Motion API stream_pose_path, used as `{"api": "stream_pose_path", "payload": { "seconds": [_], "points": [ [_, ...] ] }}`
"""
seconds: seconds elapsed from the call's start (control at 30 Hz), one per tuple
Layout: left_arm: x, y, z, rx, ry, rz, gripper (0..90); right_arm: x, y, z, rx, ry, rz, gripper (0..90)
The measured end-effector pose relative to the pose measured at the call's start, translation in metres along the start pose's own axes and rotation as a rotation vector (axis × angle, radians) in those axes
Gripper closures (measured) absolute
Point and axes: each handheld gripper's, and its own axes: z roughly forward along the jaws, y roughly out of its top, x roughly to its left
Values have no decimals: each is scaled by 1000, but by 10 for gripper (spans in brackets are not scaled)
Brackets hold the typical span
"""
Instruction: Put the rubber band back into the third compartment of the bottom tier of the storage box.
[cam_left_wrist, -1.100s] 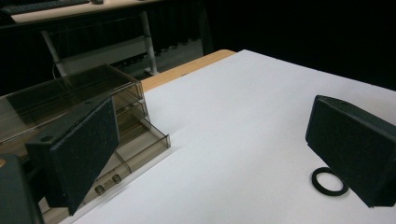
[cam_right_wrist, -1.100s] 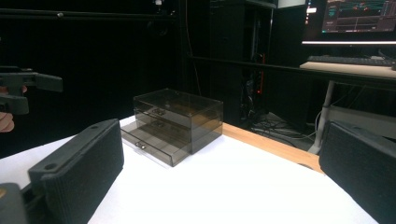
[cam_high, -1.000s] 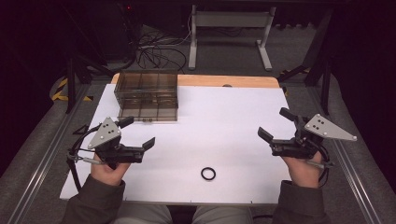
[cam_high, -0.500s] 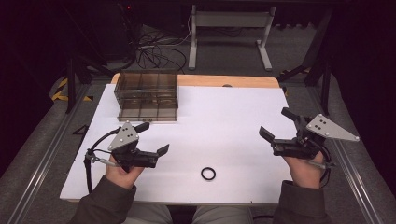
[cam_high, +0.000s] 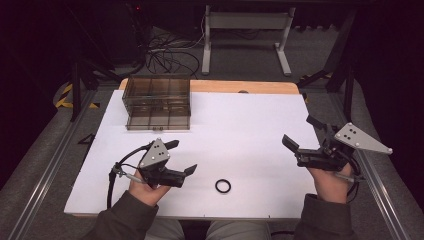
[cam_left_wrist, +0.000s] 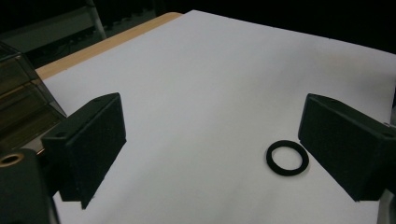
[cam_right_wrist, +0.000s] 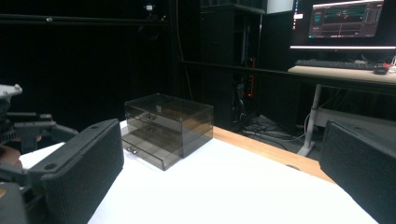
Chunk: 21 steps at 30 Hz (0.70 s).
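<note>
A dark room surrounds your white table (cam_high: 240, 130), with cables and a desk frame on the floor beyond it and a lit monitor (cam_right_wrist: 348, 21) off to the side. On the far left of the table stands a smoky clear drawer box (cam_high: 157, 102), its lowest drawer pulled out a little toward you. Near your edge, a small black ring (cam_high: 223, 186) lies flat on the white surface, well apart from the box.

Your left gripper (cam_high: 179, 159) hovers just to the left of the ring, jaws spread wide and empty. In the left gripper view the ring (cam_left_wrist: 287, 157) sits low and right, close beside the right-hand jaw, not between the two. Your right gripper (cam_high: 304, 134) waits at the right edge of the table, jaws also spread, holding nothing and pointing across toward the box (cam_right_wrist: 168, 128).

You look to be in the approach step: closing in on the ring for a pick, nothing grasped yet. The next move calls for shifting your left gripper right until the ring lies midway between the jaws, then lowering until the tips meet the table. The ring is thin and flat, so come in low and pinch across its rim, or it may slide away on the smooth surface
</note>
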Motion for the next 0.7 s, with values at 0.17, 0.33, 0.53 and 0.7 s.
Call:
{"api": "stream_pose_path", "payload": {
  "seconds": [0.17,0.33,0.53,0.7],
  "points": [
    [-4,-3,9,11,-53,-17,155,0,1,-2,-5,-3,4,3],
    [-9,-5,18,23,-94,-26,204,0,1,-3,-11,-6,3,3],
    [-15,-10,33,70,-101,-22,273,0,2,-3,-8,-6,0,3],
    [-18,-16,47,101,-114,-39,312,0,2,-4,-11,-9,4,3]
  ]
}}
